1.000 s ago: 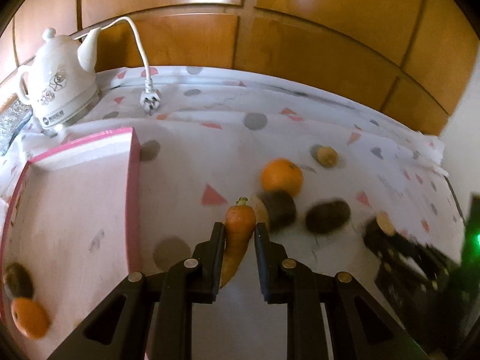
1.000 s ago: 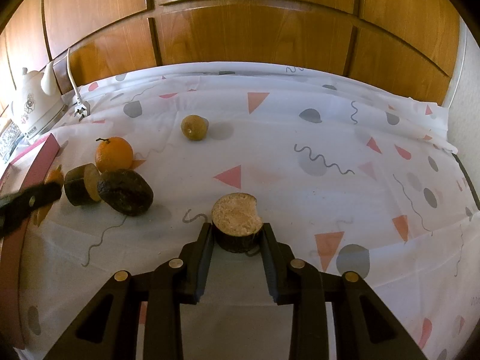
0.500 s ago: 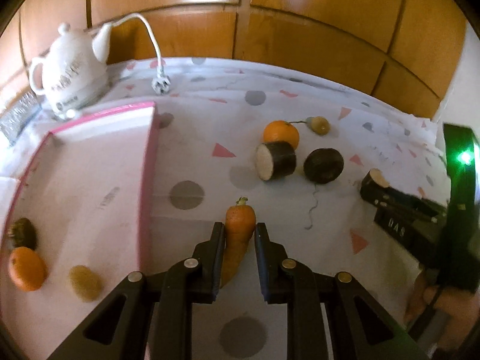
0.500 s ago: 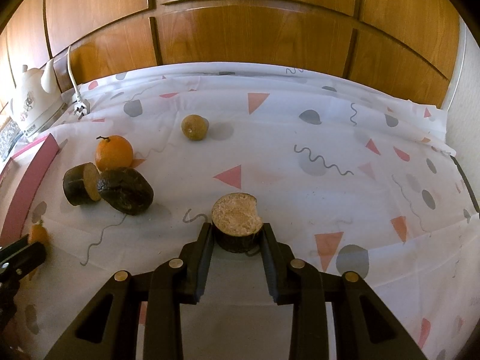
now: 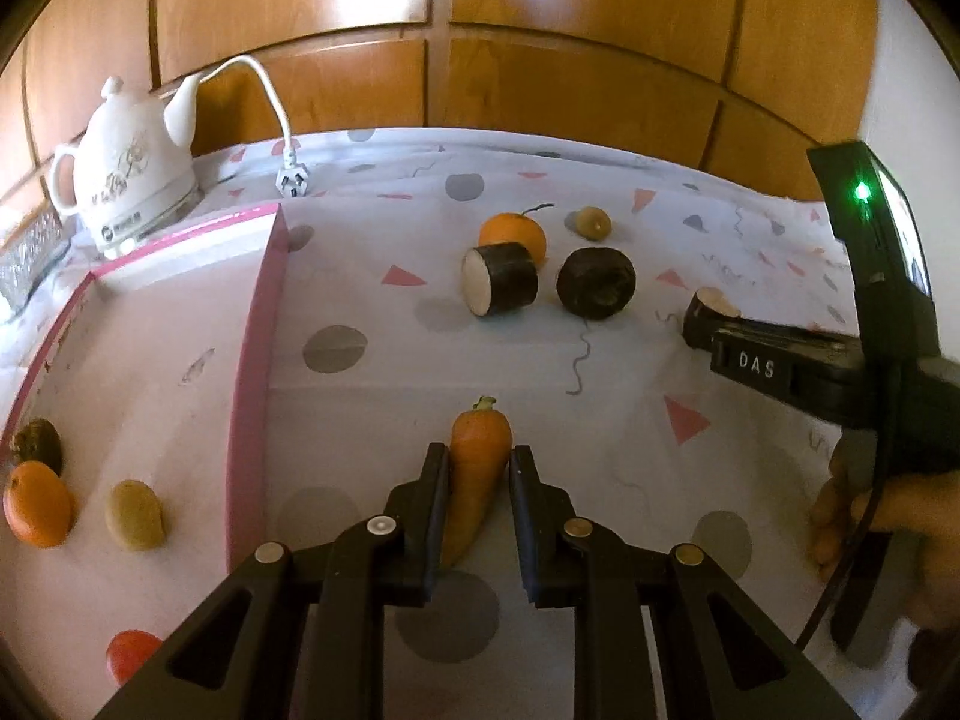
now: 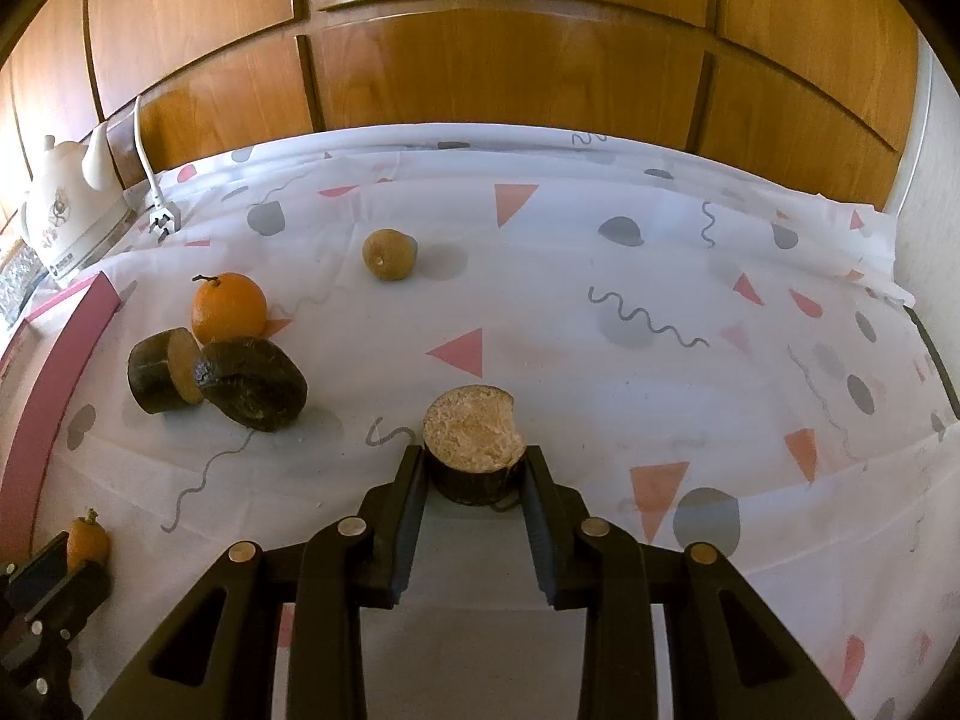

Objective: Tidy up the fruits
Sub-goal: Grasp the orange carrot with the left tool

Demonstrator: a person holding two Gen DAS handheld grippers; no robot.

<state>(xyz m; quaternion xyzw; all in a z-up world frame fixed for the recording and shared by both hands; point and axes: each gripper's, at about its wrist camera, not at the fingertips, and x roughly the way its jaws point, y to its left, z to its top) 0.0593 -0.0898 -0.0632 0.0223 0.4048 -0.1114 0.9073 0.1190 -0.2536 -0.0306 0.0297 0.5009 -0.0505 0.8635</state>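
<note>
Orange carrot (image 5: 477, 474) sits pinched between the closed jaws of my left tool (image 5: 479, 501), leaf end forward, lifted above the bench (image 5: 600, 420) beside the pink-rimmed tray (image 5: 252, 360); I judge I am carrying it there. My right tool (image 6: 474, 477) is clamped on a dark-skinned cut round (image 6: 474, 444), pale cut face up, low over the patterned cloth. Inside the tray lie an orange (image 5: 36, 504), a yellowish fruit (image 5: 133, 515), a dark fruit (image 5: 37, 443) and something red (image 5: 132, 654) near my edge. Waiting on the bench, well apart from the tray: another orange (image 6: 228, 309), two dark cut pieces (image 6: 210, 381) touching it, and a small brownish fruit (image 6: 389, 254).
</note>
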